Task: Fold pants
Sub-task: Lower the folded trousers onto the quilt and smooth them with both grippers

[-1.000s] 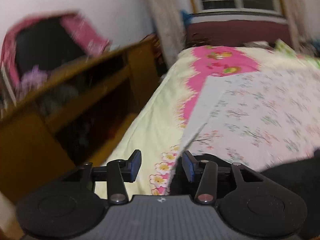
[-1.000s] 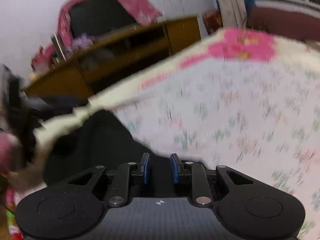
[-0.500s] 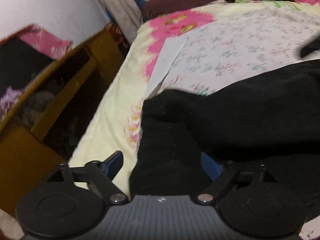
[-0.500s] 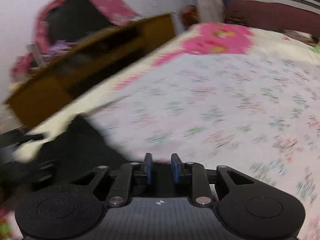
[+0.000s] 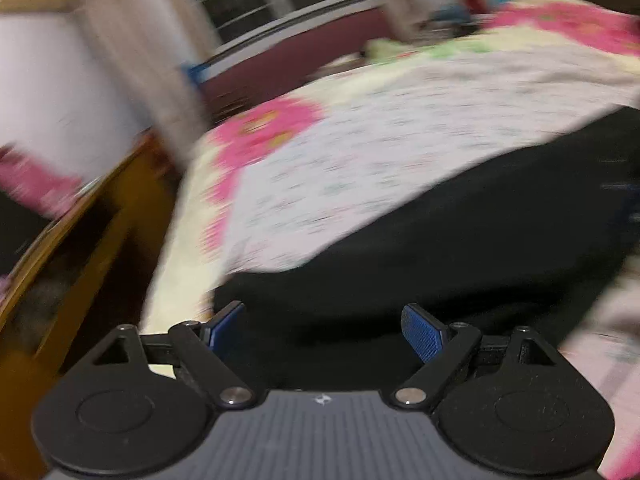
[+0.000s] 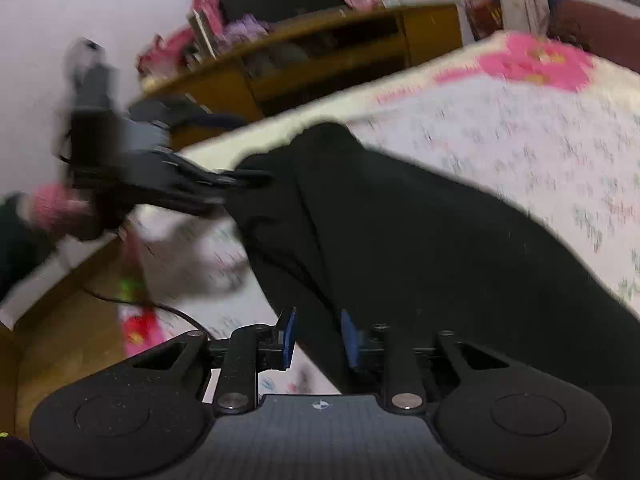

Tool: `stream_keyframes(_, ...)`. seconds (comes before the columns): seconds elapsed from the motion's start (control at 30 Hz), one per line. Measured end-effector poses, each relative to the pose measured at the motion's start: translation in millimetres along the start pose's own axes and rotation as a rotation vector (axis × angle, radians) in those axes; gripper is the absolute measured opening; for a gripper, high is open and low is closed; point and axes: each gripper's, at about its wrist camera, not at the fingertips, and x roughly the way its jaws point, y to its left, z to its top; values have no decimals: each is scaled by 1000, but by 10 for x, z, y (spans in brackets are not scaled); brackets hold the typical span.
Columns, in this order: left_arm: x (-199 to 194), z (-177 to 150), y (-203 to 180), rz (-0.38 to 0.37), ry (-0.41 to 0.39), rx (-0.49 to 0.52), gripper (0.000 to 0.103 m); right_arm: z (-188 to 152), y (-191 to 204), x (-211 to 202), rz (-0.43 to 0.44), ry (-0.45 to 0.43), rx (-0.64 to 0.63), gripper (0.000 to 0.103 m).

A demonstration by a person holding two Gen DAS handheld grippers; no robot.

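While the black pants [image 6: 420, 240] lie on the floral bed sheet [image 6: 520, 140], their long axis runs from near right to far left. Right tool [image 6: 316, 338] pinches their near edge; left tool [image 5: 324, 330], half-closed a second ago, now stands spread, empty.

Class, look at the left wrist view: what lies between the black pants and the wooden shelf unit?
The bed's flowered sheet, a pale yellow strip with pink blooms, separates the black pants from the wooden shelf unit.
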Motion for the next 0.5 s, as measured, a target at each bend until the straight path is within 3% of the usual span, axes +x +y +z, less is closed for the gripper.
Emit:
stream_keyframes(0.07, -29, 4, -184, -115, -8, 60, 94, -7, 6, 110, -47, 24, -53, 13)
stream_keyframes(0.1, -2, -1, -275, -138, 4, 95, 94, -16, 23, 147, -55, 37, -74, 12)
stream_keyframes(0.2, 182, -48, -437, -150, 47, 150, 94, 6, 85, 213, -130, 39, -163, 13)
stream_keyframes(0.33, 295, -38, -519, -228, 60, 152, 93, 54, 75, 336, -127, 67, -216, 15)
stream_keyframes(0.5, 523, -69, -642, -208, 124, 195, 88, 37, -4, 440, -190, 74, -238, 10)
